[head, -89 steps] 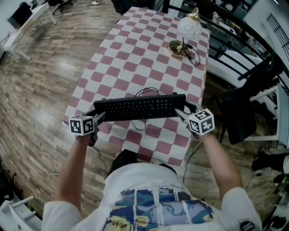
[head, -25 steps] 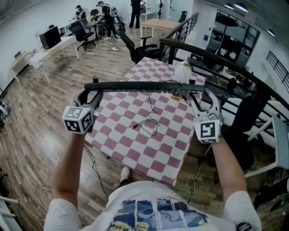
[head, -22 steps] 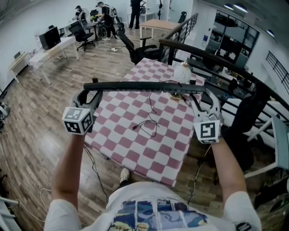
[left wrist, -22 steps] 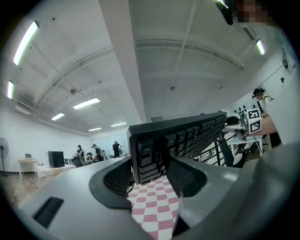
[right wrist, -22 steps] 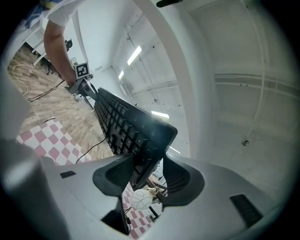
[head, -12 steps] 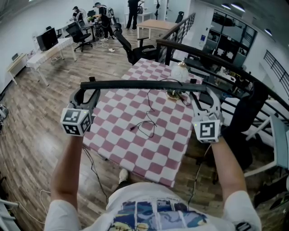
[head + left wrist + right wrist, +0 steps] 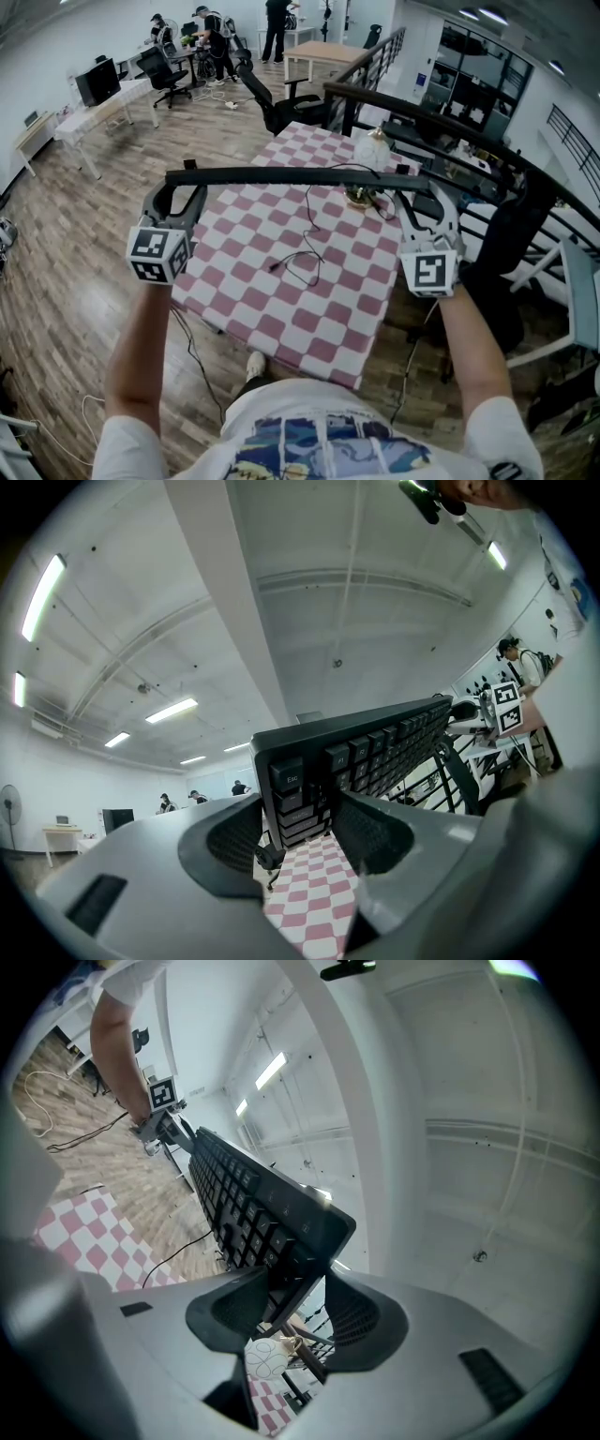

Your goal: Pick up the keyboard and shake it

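Left gripper [image 7: 300,822]: jaws clamped on the left end of the keyboard [image 7: 366,752], the Esc corner pinched between the ribbed pads.
Right gripper [image 7: 300,1309]: jaws closed on the keyboard's right end, its corner wedged between the pads.
Keyboard: black, lifted clear of the bench [image 7: 281,286] and held roughly level between both grippers; seen edge-on from the head view, it spans the air above the bench's far half.
Cable [image 7: 302,265]: thin and black, hanging from the keyboard's middle down to loose loops near the middle of the bench.
Bench: covered in a red-and-white checked cloth, with nothing on its near half.
Lamp [image 7: 373,161]: white globe on a brass foot, standing by the far right corner of the bench.
Surroundings: wooden floor, a dark railing [image 7: 441,112] past the bench's right edge, and an office chair [image 7: 272,98] beyond the far edge.
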A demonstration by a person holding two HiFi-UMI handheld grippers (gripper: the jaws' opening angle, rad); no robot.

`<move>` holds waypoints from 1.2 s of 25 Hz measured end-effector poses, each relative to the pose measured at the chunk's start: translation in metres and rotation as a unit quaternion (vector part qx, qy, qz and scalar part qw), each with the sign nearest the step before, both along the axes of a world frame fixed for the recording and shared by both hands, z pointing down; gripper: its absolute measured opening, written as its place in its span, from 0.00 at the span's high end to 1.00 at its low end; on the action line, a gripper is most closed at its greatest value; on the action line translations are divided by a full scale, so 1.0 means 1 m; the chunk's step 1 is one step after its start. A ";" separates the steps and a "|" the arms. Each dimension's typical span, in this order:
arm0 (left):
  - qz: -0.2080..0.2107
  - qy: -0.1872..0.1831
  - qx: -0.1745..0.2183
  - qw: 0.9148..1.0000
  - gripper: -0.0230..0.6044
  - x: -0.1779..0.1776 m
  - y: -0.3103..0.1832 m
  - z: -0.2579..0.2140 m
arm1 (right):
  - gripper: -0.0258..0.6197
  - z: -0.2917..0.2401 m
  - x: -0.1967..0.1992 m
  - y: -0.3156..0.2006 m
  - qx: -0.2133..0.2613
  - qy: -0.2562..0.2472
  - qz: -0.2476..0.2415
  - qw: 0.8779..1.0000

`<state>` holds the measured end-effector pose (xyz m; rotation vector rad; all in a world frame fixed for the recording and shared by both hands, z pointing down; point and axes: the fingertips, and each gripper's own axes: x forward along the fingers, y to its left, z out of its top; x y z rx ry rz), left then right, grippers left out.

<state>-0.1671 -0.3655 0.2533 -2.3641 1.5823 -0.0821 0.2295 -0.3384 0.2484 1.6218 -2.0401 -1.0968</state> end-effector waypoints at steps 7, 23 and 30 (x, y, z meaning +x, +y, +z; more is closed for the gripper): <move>-0.002 -0.005 0.006 1.000 0.61 0.003 0.000 -0.002 | 0.67 0.000 0.002 -0.002 0.001 -0.001 -0.001 1.000; -0.006 -0.012 0.013 1.000 0.61 0.003 0.001 -0.004 | 0.67 0.000 0.004 -0.004 0.002 -0.003 -0.002 1.000; -0.008 -0.017 0.019 1.000 0.61 0.004 0.003 -0.007 | 0.67 0.001 0.005 -0.004 0.001 -0.004 0.000 1.000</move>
